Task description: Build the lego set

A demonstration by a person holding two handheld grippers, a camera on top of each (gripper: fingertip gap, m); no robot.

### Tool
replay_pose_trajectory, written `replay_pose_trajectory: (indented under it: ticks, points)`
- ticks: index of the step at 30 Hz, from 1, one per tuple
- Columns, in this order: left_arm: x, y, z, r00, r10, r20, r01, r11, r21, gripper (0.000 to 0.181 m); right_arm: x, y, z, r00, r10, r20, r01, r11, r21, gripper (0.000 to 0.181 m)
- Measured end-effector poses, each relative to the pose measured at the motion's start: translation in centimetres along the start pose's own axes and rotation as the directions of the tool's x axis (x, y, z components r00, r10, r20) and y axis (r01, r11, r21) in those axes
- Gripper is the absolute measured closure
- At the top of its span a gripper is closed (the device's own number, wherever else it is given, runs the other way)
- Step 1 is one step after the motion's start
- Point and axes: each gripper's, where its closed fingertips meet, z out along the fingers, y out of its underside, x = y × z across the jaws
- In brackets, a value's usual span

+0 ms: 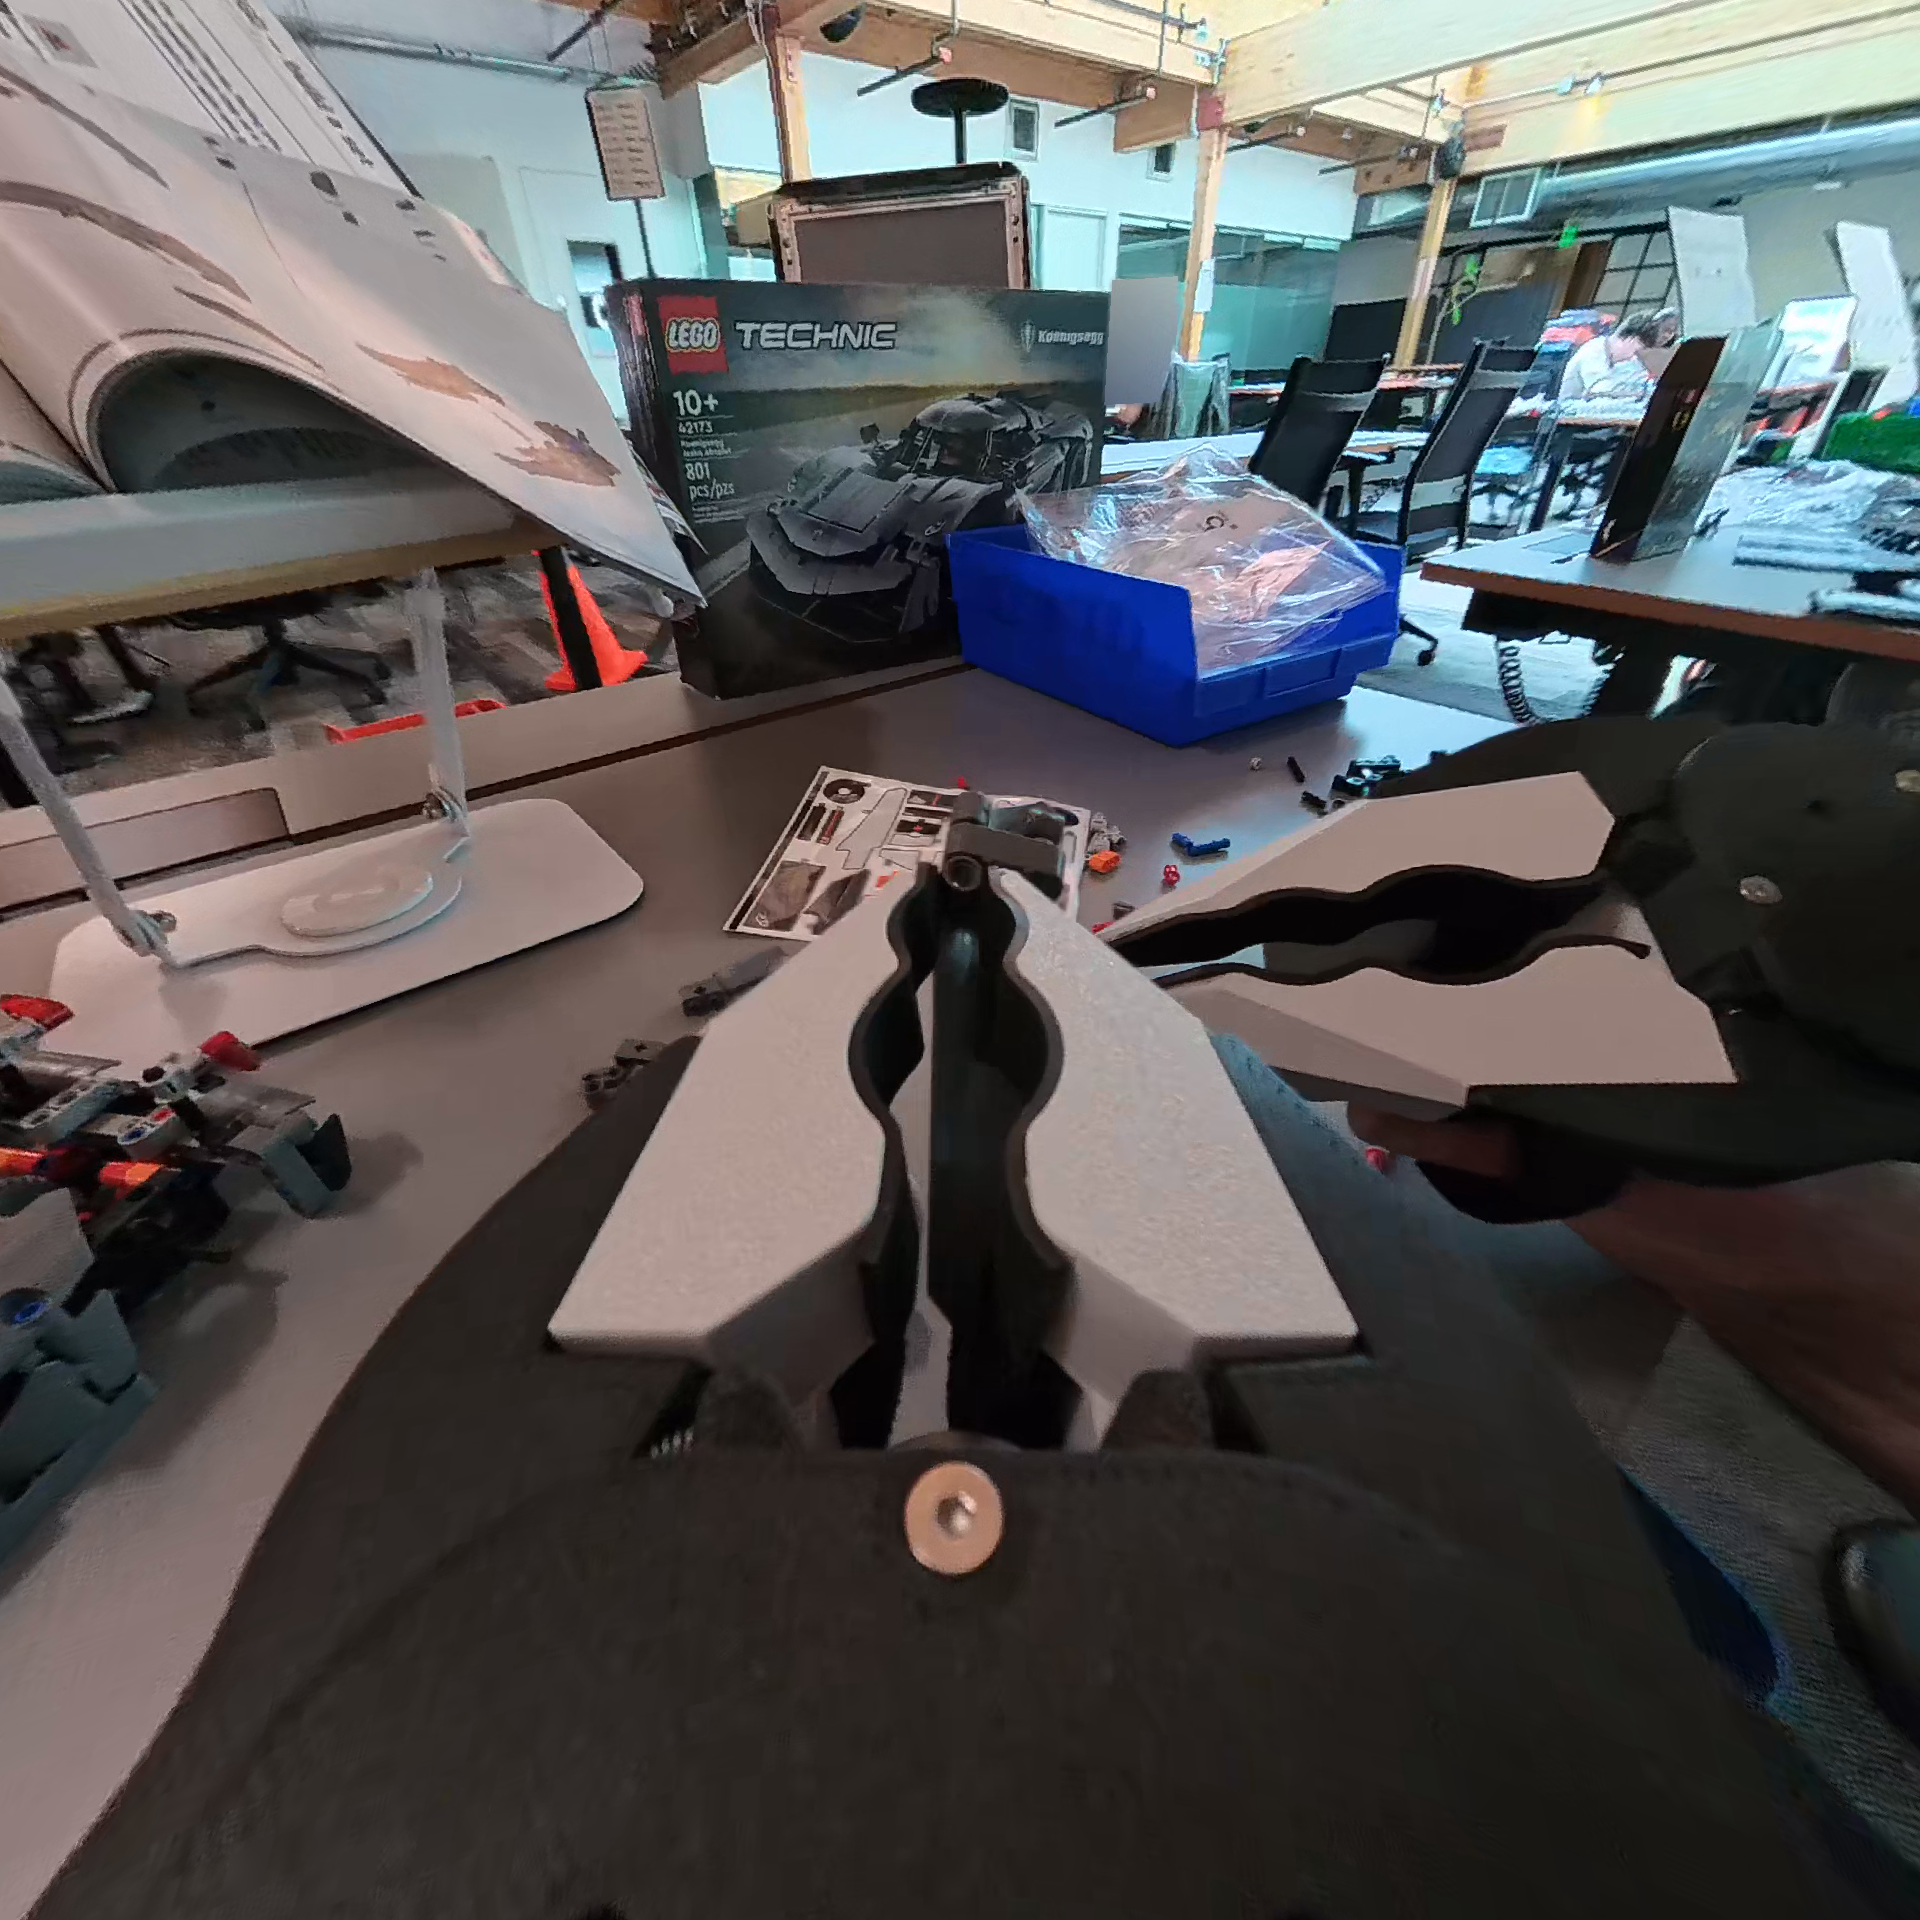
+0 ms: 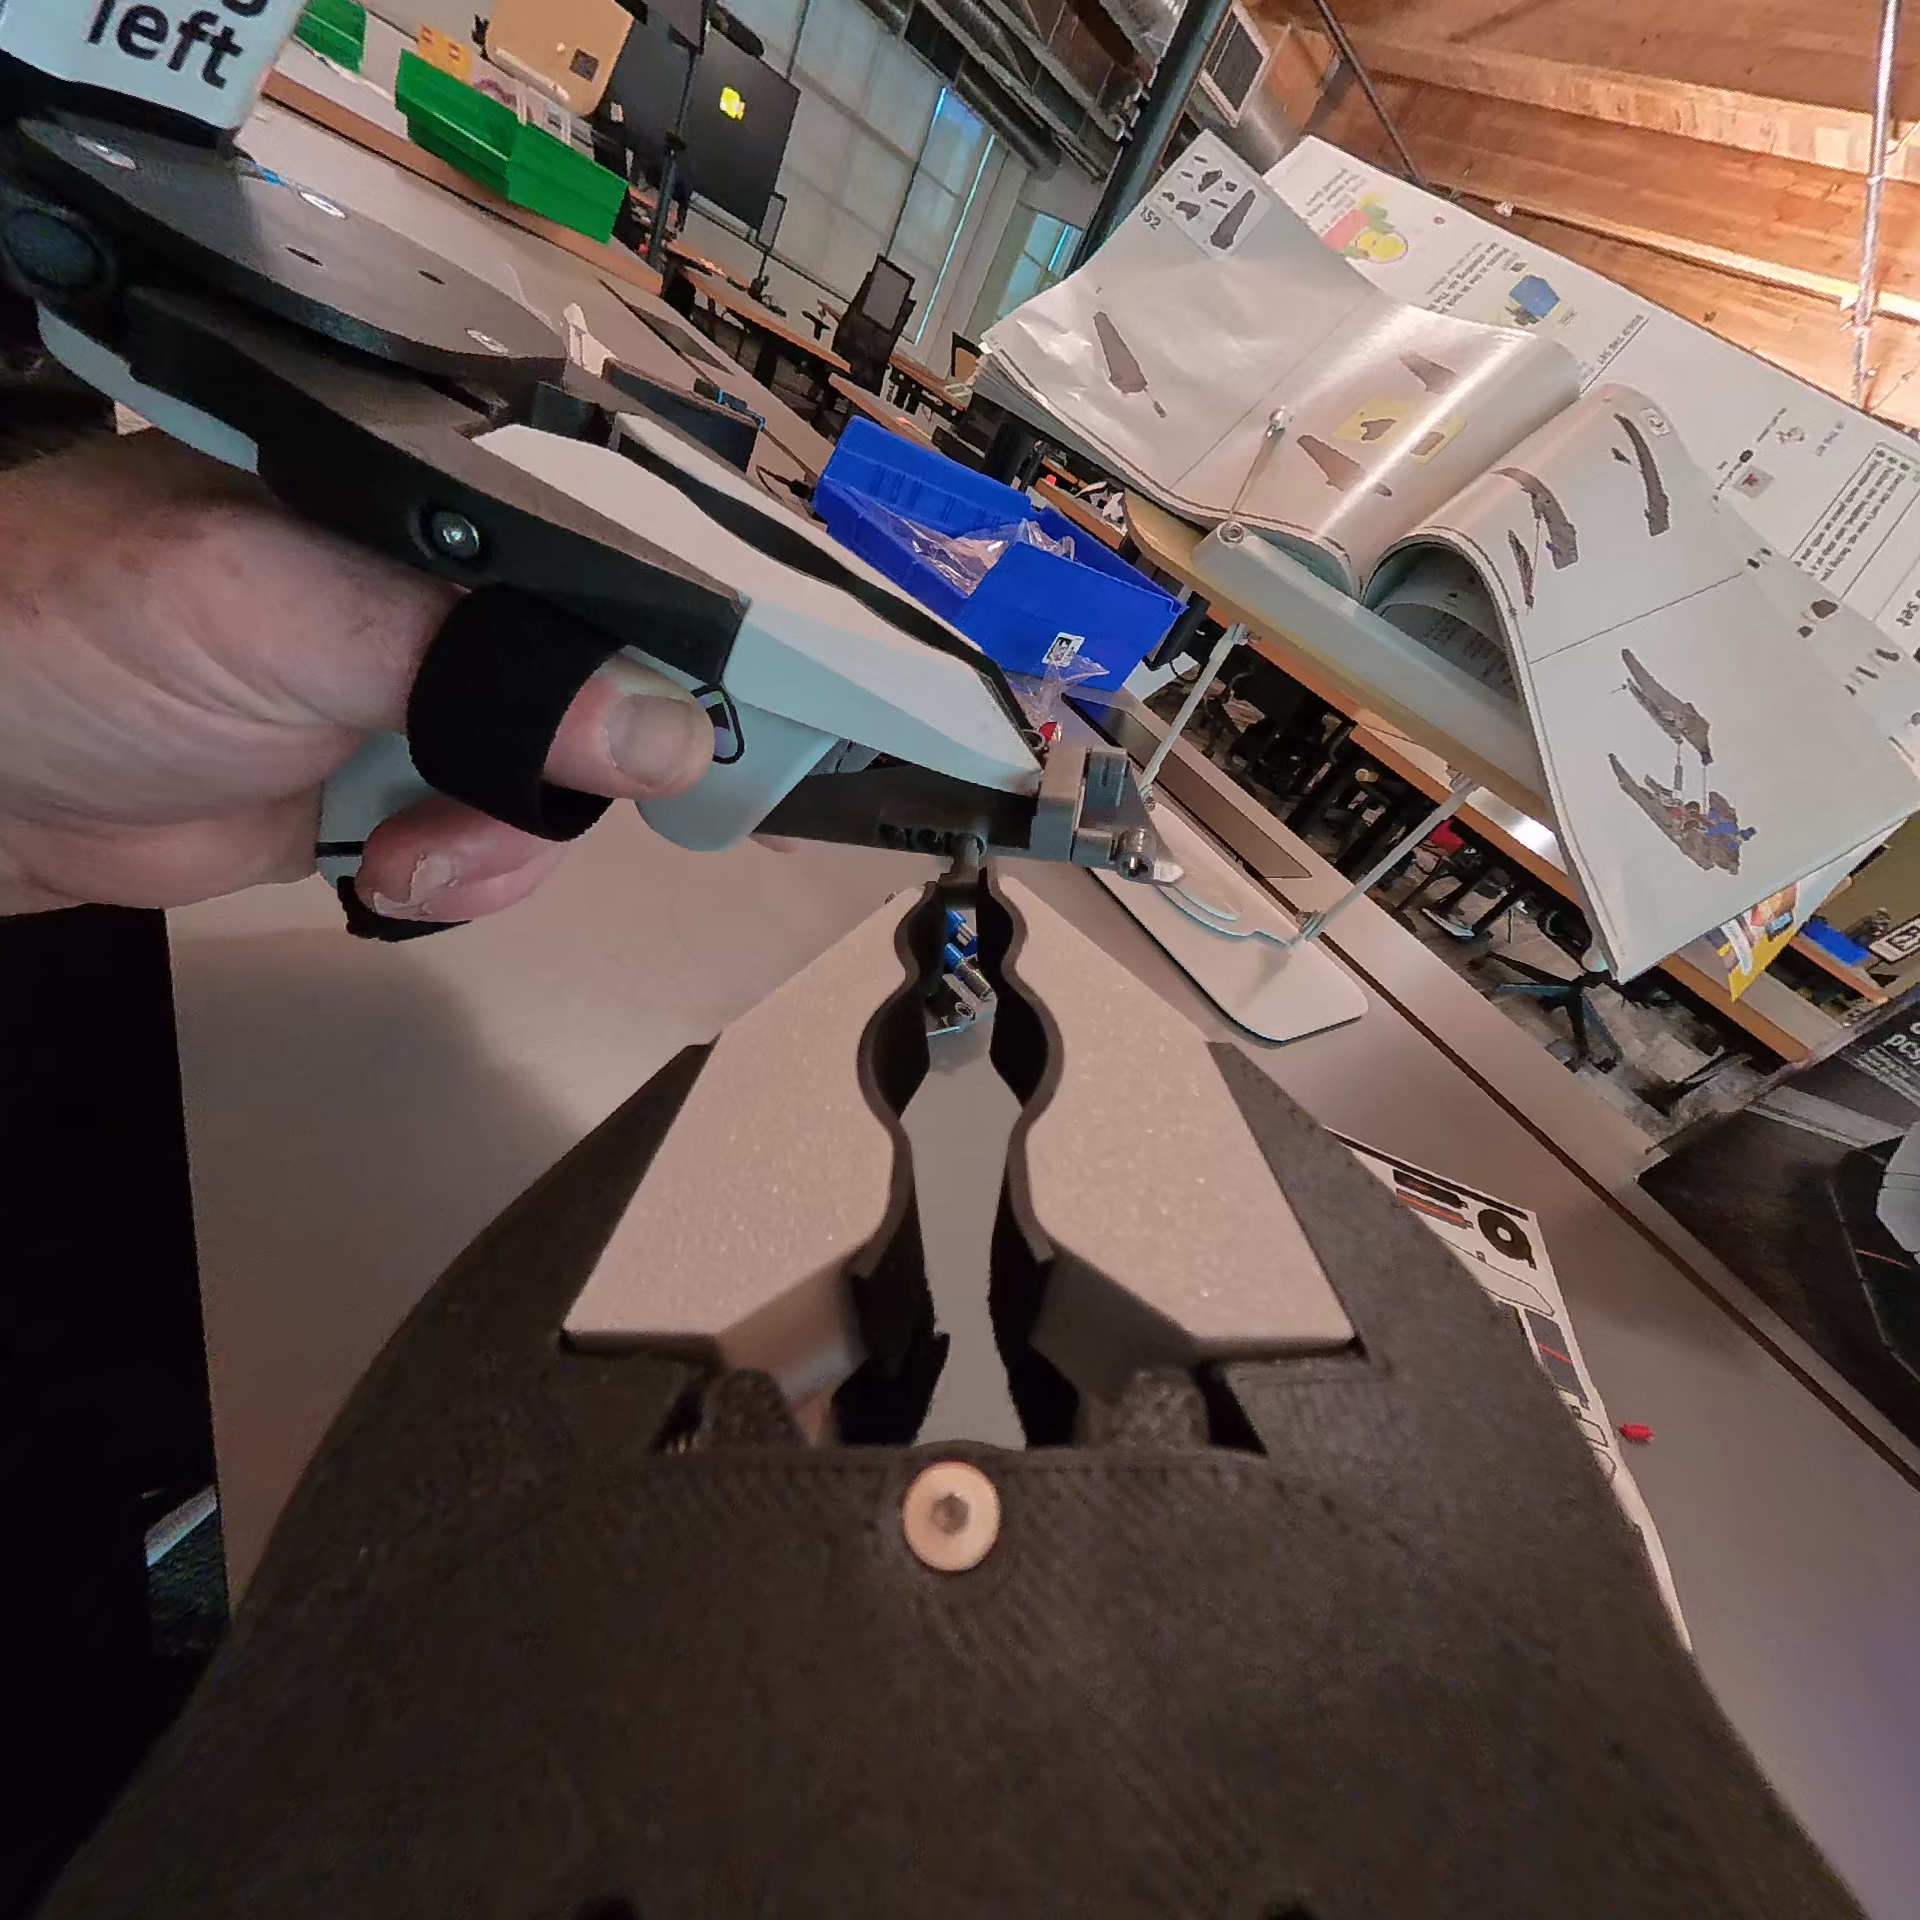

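Note:
My left gripper is shut on a long black Lego beam with a grey connector piece at its far end. In the right wrist view this gripper comes in from the left, held by a hand, with the beam and grey piece level above the table. My right gripper is closed on a small dark pin that sticks out of the beam's underside. In the left wrist view it reaches in from the right, beside my left fingers.
A partly built model lies at the left. A sticker sheet, loose small pieces, a blue bin with plastic bags, the set's box and an open instruction book on a white stand are behind. My two grippers' fingertips are within a few centimetres of each other.

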Motion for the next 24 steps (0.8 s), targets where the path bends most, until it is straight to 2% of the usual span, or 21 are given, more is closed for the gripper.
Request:
replay_pose_trajectory:
  ticks: [24]
  points:
    - [0.1, -0.75, -0.32, 0.986, 0.106, 0.127, -0.113, 0.992, 0.053, 0.177, 0.02, -0.49, 0.02, 0.996, 0.073, -0.059, -0.072, 0.997, 0.01, 0.179]
